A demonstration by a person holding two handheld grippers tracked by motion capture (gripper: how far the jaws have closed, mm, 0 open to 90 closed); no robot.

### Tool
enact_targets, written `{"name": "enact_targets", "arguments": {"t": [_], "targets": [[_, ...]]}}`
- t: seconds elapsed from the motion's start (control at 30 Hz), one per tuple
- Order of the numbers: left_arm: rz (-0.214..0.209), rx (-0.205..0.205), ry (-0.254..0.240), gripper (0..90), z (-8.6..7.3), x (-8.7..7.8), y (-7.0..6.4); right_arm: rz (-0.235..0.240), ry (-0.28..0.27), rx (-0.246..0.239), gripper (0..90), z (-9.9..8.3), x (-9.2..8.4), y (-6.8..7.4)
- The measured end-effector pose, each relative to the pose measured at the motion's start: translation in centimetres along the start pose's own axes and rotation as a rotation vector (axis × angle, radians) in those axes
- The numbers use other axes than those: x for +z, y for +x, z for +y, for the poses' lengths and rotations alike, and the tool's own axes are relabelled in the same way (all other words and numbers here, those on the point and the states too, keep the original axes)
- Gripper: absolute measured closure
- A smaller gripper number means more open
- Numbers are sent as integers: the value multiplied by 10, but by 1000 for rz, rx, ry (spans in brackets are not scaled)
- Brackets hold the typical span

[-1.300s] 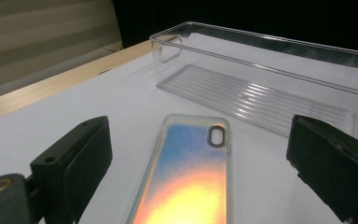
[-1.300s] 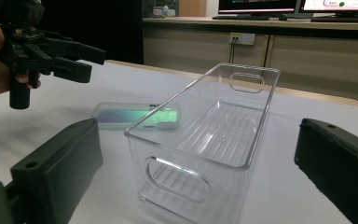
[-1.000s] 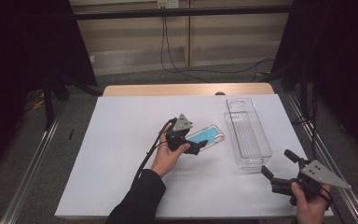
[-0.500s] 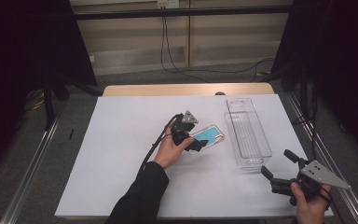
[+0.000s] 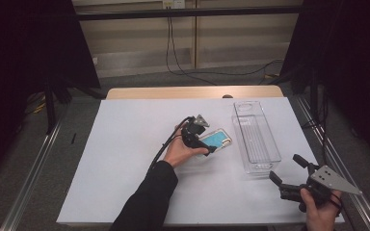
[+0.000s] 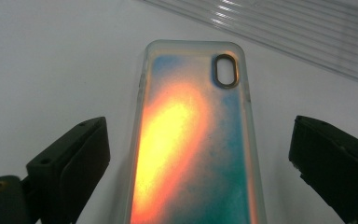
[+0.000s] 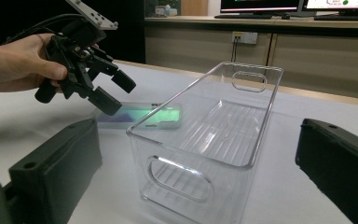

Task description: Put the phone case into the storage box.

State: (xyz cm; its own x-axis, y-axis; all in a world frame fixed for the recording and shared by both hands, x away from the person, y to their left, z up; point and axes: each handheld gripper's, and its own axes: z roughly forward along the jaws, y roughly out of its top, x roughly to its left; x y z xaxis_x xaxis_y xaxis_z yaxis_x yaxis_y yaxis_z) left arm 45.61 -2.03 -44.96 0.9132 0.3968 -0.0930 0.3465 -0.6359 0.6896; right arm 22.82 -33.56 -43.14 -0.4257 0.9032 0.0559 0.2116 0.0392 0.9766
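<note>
Phone case (image 6: 196, 144) flat on table (image 5: 125, 159), just beside clear bin (image 5: 256, 137); not yet gripped. Left gripper (image 5: 203, 144) straddles it, jaws just been opening, wide, untouching. Right gripper (image 5: 285, 169) wide, empty. Grasp, lift, likely binning remain.

One phone case (image 5: 215, 140), lying flat on the one white desk (image 5: 125, 159). One clear plastic bin (image 5: 256, 137) at three o'clock of it. Two handheld grippers: left gripper (image 5: 203, 144), right gripper (image 5: 285, 170), two black jaws apiece.
</note>
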Motion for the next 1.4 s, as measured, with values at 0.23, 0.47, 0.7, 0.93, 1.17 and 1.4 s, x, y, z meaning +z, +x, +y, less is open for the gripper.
{"name": "enact_targets", "arguments": {"t": [0.23,0.47,0.7,0.93,1.17,1.4], "targets": [[-5,1,31,61,3,12,2,3,-1,-2,0,0,0,0],[-12,4,57,89,1,22,3,2,1,-5,0,0,-1,0],[12,31,65,139,2,25,2,5,6,-7,0,0,0,0],[6,40,61,143,1,25,2,3,5,-2,0,0,0,0],[-3,31,93,143,6,26,3,5,9,-6,0,0,0,0],[-5,43,137,140,11,27,3,6,10,-8,0,0,0,-1]]}}
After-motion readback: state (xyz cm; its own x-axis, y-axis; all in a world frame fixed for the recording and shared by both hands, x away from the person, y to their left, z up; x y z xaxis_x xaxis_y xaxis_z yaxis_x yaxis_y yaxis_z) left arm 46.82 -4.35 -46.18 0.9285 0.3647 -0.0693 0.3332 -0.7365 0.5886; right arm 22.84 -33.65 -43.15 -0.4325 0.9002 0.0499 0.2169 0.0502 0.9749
